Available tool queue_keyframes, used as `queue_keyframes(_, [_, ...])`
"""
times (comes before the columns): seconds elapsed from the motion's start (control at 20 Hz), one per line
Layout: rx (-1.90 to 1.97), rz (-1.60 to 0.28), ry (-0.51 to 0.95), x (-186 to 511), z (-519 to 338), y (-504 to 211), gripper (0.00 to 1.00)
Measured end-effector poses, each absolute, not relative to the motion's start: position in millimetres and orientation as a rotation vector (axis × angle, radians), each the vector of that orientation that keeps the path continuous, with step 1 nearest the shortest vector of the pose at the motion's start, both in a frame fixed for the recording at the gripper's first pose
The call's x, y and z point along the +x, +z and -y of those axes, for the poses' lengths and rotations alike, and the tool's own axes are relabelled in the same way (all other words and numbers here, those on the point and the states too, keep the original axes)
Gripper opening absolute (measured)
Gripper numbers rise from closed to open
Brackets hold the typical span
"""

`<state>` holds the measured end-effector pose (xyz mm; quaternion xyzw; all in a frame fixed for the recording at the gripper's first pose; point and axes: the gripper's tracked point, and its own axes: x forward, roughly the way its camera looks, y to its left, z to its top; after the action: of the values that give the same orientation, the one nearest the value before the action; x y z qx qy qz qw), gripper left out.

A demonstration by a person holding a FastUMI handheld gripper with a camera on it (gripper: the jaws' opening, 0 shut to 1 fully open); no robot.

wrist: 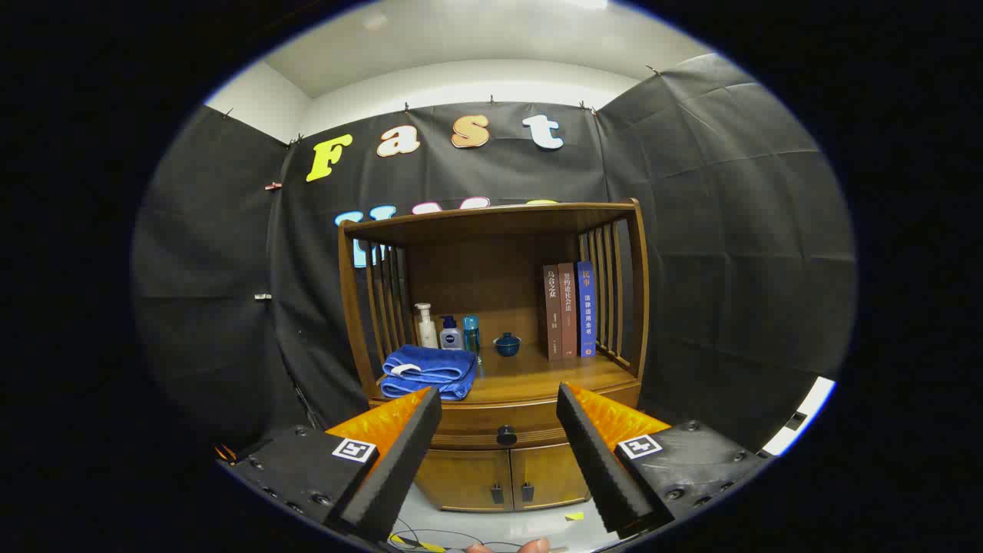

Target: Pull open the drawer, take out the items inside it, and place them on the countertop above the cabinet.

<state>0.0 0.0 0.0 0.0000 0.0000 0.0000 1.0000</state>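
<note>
A: What is seen of the claw (pixel 499 453)?

B: Its two fingers are held wide apart, with nothing between them but open air. The drawer knob (pixel 506 435) is framed in the gap, well beyond the fingertips, so no contact has been made.

A: And the drawer (pixel 499 425) itself?

B: It is found just below the surface (pixel 537 372) of the cabinet (pixel 491 346), above the two small doors (pixel 503 476). It appears fully closed; its front sits flush with the cabinet face. What lies inside cannot be told.

A: How much of the task is judged to be done?

B: None of it, as far as can be shown. The drawer has not been pulled, nothing has been taken out, and nothing from inside can be identified on the surface.

A: What is already on that surface?

B: A folded blue towel (pixel 428 371) is laid left of the knob and above it. Behind the towel three bottles (pixel 448 330) are stood, with a small blue bowl (pixel 507 345) to their right. Three books (pixel 569 309) are stood upright right of the knob, against the slatted side.

A: What is left, then?

B: Everything: the knob is to be reached and gripped, the drawer drawn out, and each item lifted onto the surface. Free room is judged to remain in the middle, between towel and books.

A: Anything else noted?

B: A fingertip (pixel 530 546) is glimpsed below the claw, and cables (pixel 430 538) are lying on the floor in front of the cabinet.
</note>
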Motion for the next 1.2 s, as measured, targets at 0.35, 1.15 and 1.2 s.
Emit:
queue_keyframes(0.35, [-0.047,0.018,0.017,-15.3,-9.4,16.5,0.99])
queue_keyframes(1.15, [-0.037,0.026,0.024,-13.1,-14.1,17.4,0.99])
queue_keyframes(1.2, [-0.026,0.03,0.03,-10.0,-15.2,13.0,0.99])
